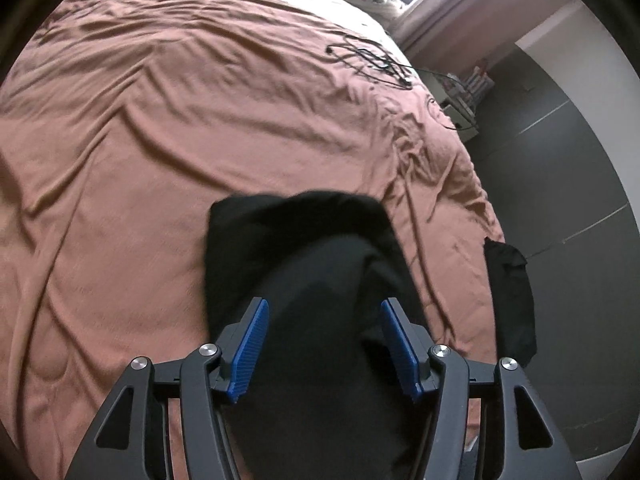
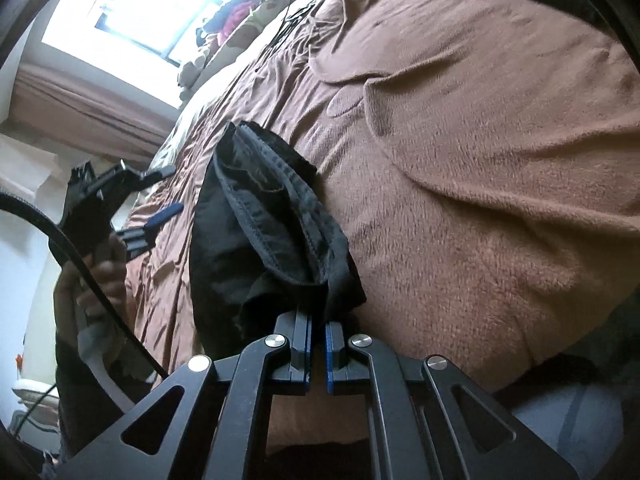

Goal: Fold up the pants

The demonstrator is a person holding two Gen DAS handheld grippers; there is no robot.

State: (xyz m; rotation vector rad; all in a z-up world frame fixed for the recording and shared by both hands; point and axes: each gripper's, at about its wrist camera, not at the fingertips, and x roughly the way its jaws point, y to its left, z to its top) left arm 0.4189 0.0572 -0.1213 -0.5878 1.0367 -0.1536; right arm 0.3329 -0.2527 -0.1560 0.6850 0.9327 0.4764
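Pants (image 1: 304, 280): black, bunched in a partly folded heap on the brown bedspread (image 1: 160, 140), near the bed's edge. From the left wrist camera the heap runs from under the fingers forward, folded edge just ahead of the tips.

Left gripper (image 1: 324, 308): fingers spread, blue pads (image 1: 250, 354) either side of the cloth, not pressing it. Nothing pinched.

Right gripper (image 2: 318, 324): fingers pressed together, pinching a gathered bit of the pants (image 2: 272, 232) at the tips. Stitched hem or waistband stands up just ahead of the fingers, opening toward the camera.

In the right wrist view, left of those fingers: the person's hand (image 2: 96, 280) on the other gripper's handle, black cable (image 2: 80, 260) trailing from it.

Further out: a second dark cloth (image 1: 512, 300) hangs off the bed edge, right of the left fingers. Tangle of black wire (image 1: 372, 60) far ahead on the bedspread. Dark floor (image 1: 560, 200) to the right. Bright window (image 2: 152, 12) and curtain (image 2: 88, 108) beyond the bed.
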